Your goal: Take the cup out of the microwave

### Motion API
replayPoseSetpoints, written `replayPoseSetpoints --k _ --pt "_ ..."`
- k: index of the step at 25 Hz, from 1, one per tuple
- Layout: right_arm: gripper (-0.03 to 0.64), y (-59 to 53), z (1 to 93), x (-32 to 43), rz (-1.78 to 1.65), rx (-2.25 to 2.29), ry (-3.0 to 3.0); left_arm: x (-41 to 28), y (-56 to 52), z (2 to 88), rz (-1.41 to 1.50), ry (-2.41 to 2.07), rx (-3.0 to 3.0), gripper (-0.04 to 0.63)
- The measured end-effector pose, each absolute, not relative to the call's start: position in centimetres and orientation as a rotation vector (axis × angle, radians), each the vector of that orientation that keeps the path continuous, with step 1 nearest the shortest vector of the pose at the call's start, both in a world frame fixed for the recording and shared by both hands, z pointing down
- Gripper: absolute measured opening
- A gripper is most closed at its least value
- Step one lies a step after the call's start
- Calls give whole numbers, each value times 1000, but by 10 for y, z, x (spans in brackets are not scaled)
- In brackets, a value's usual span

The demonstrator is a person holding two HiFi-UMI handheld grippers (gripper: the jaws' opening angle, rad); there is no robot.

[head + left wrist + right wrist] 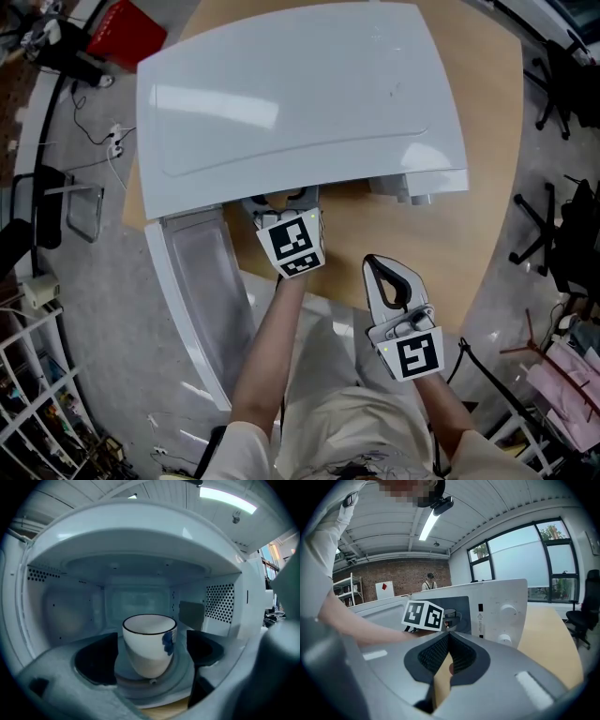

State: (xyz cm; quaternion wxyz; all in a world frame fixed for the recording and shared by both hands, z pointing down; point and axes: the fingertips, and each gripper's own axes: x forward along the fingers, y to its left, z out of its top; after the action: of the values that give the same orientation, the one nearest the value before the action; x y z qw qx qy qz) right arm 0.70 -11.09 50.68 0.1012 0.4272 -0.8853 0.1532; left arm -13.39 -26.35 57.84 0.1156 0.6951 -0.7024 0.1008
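Observation:
Inside the open microwave [140,541] a white cup [147,656] with a black rim and a blue mark stands upright on the turntable. My left gripper [151,641] is open, its dark pads [96,660] on either side of the cup and not pressing on it. From above, the left gripper [284,202] reaches under the microwave's white top [300,103], which hides its tips and the cup. My right gripper [380,265] hangs over the wooden table [469,234] in front of the microwave. The right gripper [449,637] is shut with nothing in it.
The microwave door [202,300] swings out to the left, past the table edge. Its control panel with two knobs [506,611] faces my right gripper. Office chairs [562,234] stand at the right, a red box [127,33] and cables on the floor at the far left.

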Motion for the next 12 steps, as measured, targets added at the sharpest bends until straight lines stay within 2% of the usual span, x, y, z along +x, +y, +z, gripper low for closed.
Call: replayPoseSetpoints --k 7,10,12 --pt "5 -108 517 17 482 1269 -2578 -139 -298 582 332 -2110 2064 457" --pt "5 -107 521 25 492 1278 -2556 -140 -306 583 348 -2112 2080 412" --pt "5 -107 524 27 495 1281 -2547 -139 -308 584 358 -2104 2097 410"
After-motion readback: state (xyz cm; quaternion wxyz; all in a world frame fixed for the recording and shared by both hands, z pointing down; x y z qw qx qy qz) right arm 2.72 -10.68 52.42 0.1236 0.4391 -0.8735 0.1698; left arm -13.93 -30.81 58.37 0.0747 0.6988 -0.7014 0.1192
